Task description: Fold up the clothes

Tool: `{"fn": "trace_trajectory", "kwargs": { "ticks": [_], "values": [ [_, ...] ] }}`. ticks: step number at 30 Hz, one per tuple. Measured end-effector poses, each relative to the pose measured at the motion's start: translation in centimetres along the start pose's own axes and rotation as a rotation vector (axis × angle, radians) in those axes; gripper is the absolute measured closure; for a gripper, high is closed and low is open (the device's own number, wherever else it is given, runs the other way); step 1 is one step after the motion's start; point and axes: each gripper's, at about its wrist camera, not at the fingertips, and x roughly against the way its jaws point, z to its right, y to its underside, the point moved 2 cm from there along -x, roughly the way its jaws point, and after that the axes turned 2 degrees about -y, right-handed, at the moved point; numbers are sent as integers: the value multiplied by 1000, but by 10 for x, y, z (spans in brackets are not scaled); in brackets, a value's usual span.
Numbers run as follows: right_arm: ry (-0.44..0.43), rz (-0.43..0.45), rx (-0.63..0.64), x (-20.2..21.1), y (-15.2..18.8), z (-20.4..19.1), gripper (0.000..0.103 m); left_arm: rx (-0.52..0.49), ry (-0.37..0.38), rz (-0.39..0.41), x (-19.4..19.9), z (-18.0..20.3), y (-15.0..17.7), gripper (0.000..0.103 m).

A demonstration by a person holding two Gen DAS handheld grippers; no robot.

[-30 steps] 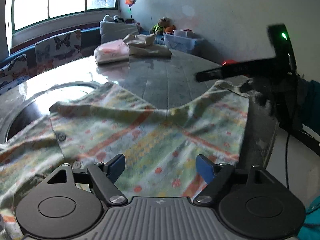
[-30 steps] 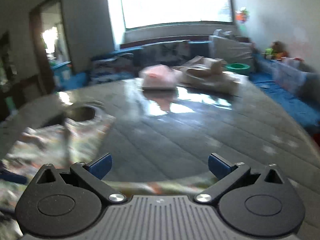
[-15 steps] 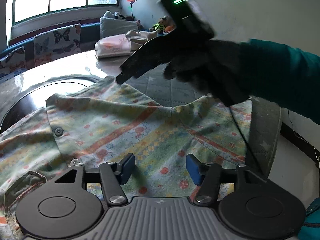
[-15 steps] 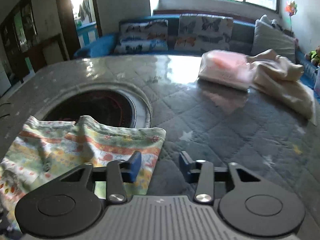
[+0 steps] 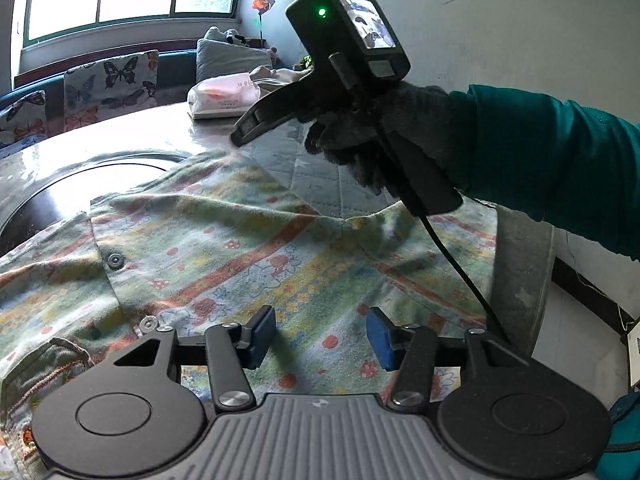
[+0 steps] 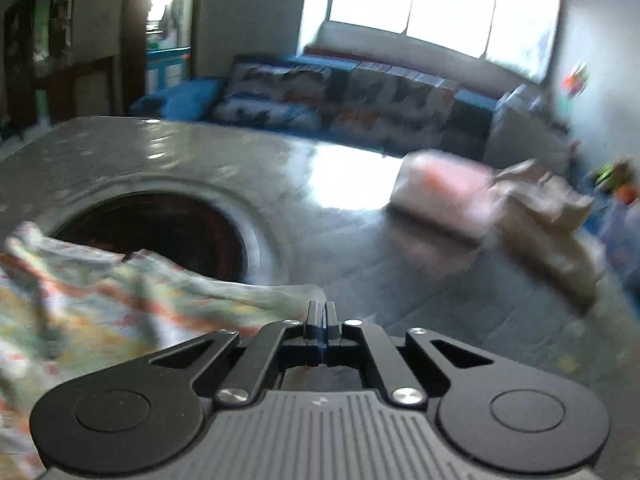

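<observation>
Right gripper (image 6: 322,312) since closed, seemingly pinching garment (image 5: 248,256) far corner; left gripper (image 5: 320,336) half-open, empty. Risk: thin pinch slips on lifting.

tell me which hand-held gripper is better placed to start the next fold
Right hand-held gripper: its jaws are shut at the far corner of the pastel printed cotton garment. The left hand-held gripper hangs open above the near cloth.

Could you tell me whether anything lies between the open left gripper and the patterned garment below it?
Nothing visible does. The left gripper hangs open directly over the patterned garment with only air between. The right gripper is off at the garment's far edge, and its cable passes to the right of the fingers.
</observation>
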Motion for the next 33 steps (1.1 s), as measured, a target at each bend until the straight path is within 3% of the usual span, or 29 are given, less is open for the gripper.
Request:
{"fn": "trace_trajectory", "kwargs": {
  "ticks": [3,5,8,10,13,16,18,19,22,26,28,31,33],
  "values": [
    [-41,-10,-43,-3,-1,11,103,-3,1,1,1,0,0,50],
    [-100,-12,-56,4,-2,9,98,1,-1,1,1,-1,0,50],
    [-177,-14,-54,16,0,-1,81,1,-5,-1,0,-1,-1,50],
    [-214,-34,-17,17,7,-11,76,1,-8,-5,0,0,-1,50],
    [-188,-73,-9,7,17,-10,76,12,-20,-8,5,0,1,50],
    [-137,-69,-90,4,21,5,72,39,-38,-8,14,-2,4,48],
    [-136,-41,-82,14,20,4,69,67,-62,10,26,-7,7,47],
    [-134,-6,-42,24,20,-1,63,84,-79,30,35,-10,8,46],
    [-195,33,26,48,21,-19,38,150,-157,85,65,-24,14,44],
    [-288,6,87,61,37,-46,35,253,-344,135,109,-55,31,43],
    [-322,-9,113,65,45,-58,20,314,-452,147,132,-75,43,43],
    [-326,-28,125,64,56,-66,16,393,-600,145,160,-106,64,43],
    [-320,-36,118,63,62,-67,12,414,-658,135,167,-120,75,43]
  ]
}}
